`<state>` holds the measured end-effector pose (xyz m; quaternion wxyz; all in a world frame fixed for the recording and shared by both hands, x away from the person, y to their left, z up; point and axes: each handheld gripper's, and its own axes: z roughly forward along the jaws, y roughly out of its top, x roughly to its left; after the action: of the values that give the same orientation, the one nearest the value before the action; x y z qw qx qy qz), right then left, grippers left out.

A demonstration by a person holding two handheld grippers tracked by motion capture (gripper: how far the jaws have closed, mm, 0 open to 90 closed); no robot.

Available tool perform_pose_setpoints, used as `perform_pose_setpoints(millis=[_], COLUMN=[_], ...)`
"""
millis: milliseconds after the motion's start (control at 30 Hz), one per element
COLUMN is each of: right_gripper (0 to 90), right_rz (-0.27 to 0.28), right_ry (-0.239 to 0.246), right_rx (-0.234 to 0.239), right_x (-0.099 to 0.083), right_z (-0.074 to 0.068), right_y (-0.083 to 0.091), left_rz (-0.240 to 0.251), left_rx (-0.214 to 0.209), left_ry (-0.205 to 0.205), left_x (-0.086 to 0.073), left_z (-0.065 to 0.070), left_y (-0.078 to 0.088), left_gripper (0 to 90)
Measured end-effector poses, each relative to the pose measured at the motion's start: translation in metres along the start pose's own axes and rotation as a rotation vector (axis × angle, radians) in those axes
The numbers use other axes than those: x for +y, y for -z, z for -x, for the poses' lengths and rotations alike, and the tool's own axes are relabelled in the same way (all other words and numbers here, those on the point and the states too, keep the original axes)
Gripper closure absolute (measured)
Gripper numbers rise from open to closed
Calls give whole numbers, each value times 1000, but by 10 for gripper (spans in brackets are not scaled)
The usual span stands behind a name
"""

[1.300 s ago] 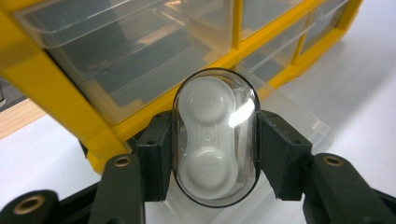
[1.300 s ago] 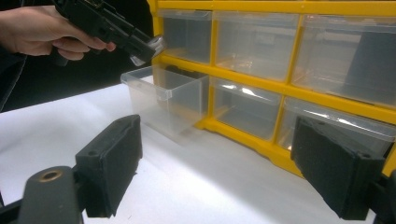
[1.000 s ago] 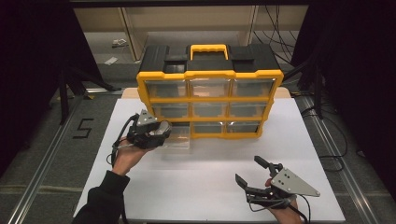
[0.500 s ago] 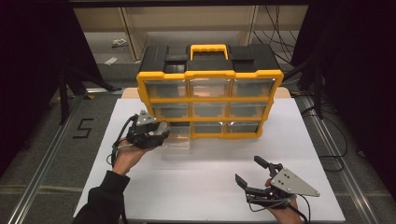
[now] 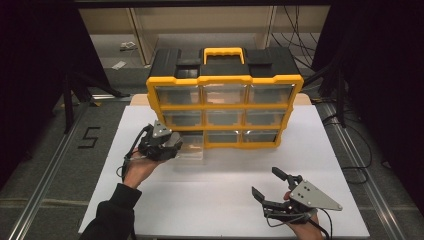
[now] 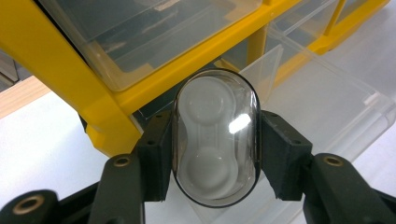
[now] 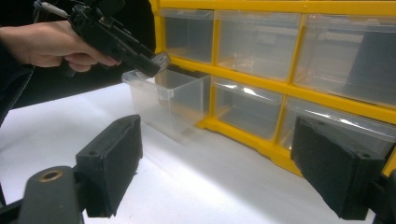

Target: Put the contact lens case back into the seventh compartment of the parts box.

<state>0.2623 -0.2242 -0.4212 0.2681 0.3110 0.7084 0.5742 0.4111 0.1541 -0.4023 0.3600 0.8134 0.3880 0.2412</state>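
A clear oval case (image 6: 215, 137) is sitting pinched between the left gripper (image 6: 215, 154)'s fingers (image 6: 156, 158), just above the pulled-out clear drawer (image 5: 189, 150) of the yellow organizer (image 5: 224, 80). The right gripper (image 5: 272, 186) is resting well apart over the white counter (image 5: 220, 200), its fingers (image 7: 112, 161) spreading wide with nothing between them.

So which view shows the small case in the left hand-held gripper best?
The left gripper view: the case sits close and clear between the pads. In the right gripper view it is a small glint; in the high view I cannot make it out.
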Motion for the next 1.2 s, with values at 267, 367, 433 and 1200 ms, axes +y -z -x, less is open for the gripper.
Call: perform_pose_setpoints(millis=[267,367,433,1200], right_gripper=[177,177,177,177], right_rz=[-2,-1,3,-3], right_ry=[2,2,4,0], right_rx=[0,0,0,1], right_x=[0,0,0,0], right_z=[0,0,0,0], right_y=[0,0,0,0], left_rz=[-18,-20,-18,69], left_rx=[26,31,38,-21], left_ry=[-45,-68,-73,-10], left_x=[0,0,1,10], left_z=[5,4,5,8], left_y=[-2,-2,-2,18], left_gripper=[489,488,486,416])
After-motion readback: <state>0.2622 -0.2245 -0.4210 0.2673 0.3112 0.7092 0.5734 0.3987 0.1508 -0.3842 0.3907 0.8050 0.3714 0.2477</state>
